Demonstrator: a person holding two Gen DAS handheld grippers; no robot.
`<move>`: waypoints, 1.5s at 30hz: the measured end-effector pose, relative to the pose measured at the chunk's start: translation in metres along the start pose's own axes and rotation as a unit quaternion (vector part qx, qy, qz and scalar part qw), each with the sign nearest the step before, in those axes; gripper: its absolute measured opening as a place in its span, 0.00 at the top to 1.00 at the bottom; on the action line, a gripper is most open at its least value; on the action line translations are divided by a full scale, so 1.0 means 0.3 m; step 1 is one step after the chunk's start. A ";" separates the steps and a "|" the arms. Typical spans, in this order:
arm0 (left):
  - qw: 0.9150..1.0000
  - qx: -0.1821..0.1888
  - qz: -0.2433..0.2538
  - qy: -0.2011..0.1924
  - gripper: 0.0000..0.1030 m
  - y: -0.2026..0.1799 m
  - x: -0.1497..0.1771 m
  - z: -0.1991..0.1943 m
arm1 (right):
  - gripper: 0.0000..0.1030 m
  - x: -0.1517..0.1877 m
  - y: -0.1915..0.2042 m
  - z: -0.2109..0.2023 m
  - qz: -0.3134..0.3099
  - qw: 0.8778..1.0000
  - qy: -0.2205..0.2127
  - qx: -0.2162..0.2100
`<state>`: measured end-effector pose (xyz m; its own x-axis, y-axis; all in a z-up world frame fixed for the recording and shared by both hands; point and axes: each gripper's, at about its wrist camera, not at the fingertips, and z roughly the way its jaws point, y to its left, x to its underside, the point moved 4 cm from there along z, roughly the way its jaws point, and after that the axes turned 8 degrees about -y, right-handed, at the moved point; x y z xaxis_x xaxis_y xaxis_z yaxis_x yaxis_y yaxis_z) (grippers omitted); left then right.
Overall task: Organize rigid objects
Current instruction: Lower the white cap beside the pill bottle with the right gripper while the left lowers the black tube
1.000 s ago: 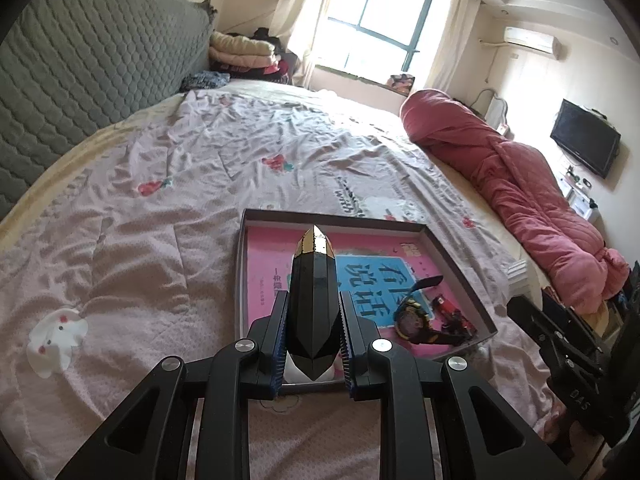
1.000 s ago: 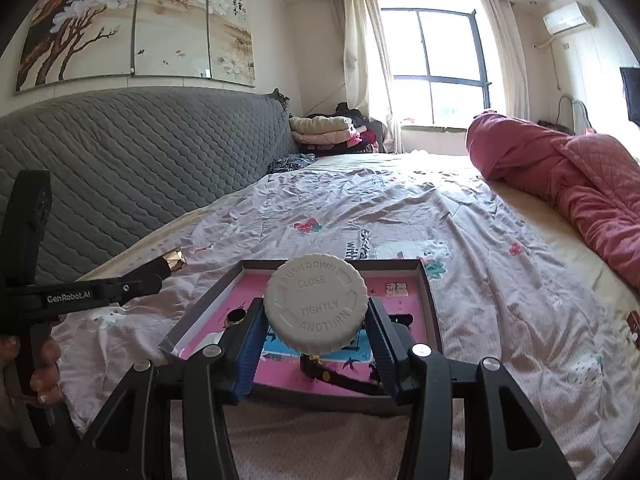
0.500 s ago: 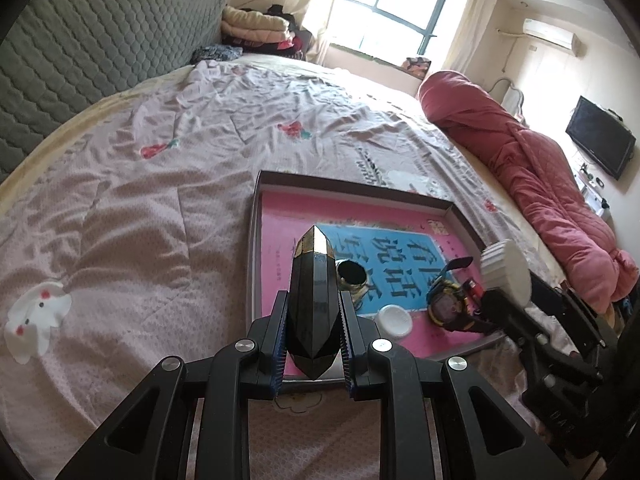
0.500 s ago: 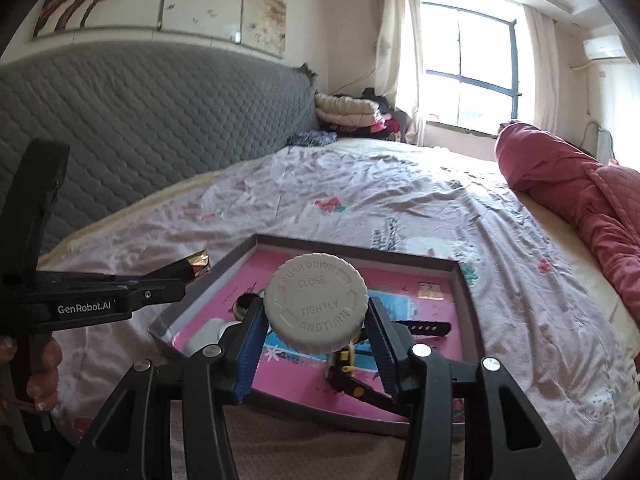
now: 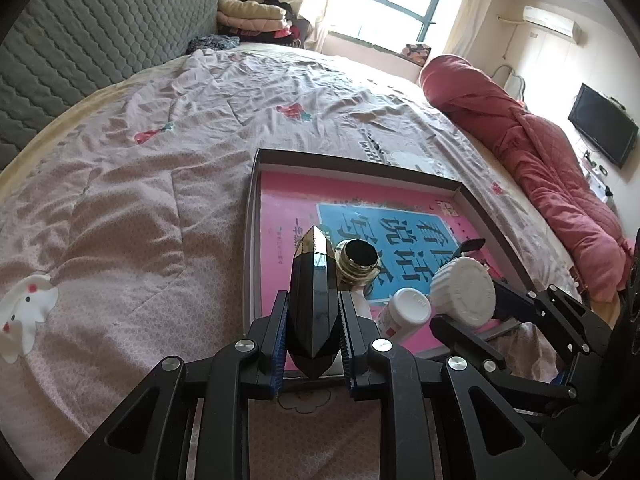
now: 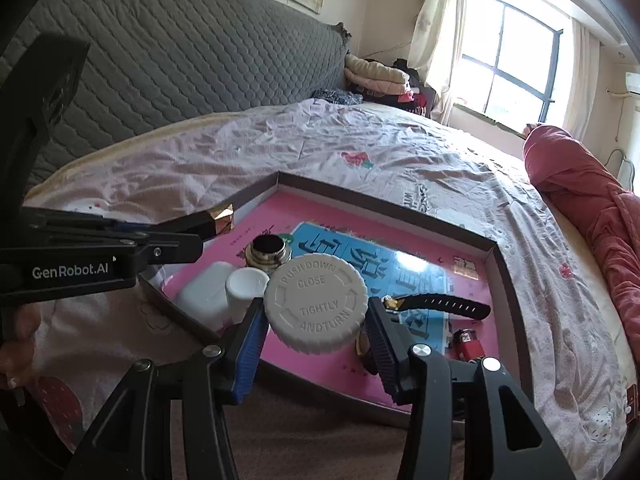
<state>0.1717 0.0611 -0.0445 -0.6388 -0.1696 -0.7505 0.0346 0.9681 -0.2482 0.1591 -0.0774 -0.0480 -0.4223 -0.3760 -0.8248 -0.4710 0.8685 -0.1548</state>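
A black faceted case with a gold tip (image 5: 314, 272) sits between the pads of my left gripper (image 5: 314, 320), which is shut on it, above the near left part of the pink-lined tray (image 5: 360, 170). My right gripper (image 6: 316, 314) is shut on a white bottle with a ribbed push-down cap (image 6: 316, 304), just over the tray's near edge (image 6: 384, 206). In the left wrist view that bottle (image 5: 464, 294) hangs to the right of the black case. In the tray lie a gold-rimmed round jar (image 5: 357, 264), a small white bottle (image 5: 406, 310), a white case (image 6: 204, 294), a black watch (image 6: 452, 306) and a red item (image 6: 466, 342).
The tray rests on a wrinkled pink bedsheet (image 5: 140, 200). A grey quilted headboard (image 6: 180, 60) runs along the left, and a rolled red quilt (image 5: 540, 168) lies at the right. Folded clothes (image 5: 252, 12) are stacked by the window. A hand (image 6: 16, 340) holds the left gripper.
Both grippers have sunk closer to the tray, each keeping its object. The right gripper with the white bottle has come into the left wrist view, beside the black case.
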 end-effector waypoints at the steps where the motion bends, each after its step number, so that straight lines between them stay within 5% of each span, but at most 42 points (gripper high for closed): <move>1: 1.000 0.001 0.000 0.002 0.78 0.000 0.000 0.002 | 0.52 0.001 0.003 0.004 -0.001 1.000 0.001 -0.001; 33: 1.000 -0.008 0.005 0.028 0.78 0.018 0.033 0.042 | 0.52 0.007 -0.015 0.073 0.038 0.997 0.059 -0.022; 45: 1.000 -0.007 0.002 0.029 0.78 0.019 0.033 0.044 | 0.52 -0.010 -0.009 0.127 0.018 0.989 0.143 -0.017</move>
<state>0.1757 0.0627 -0.0616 -0.6825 -0.1551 -0.7142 0.0264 0.9714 -0.2361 0.1910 -0.0664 -0.0658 -0.6386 -0.4252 -0.6414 -0.4752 0.8735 -0.1060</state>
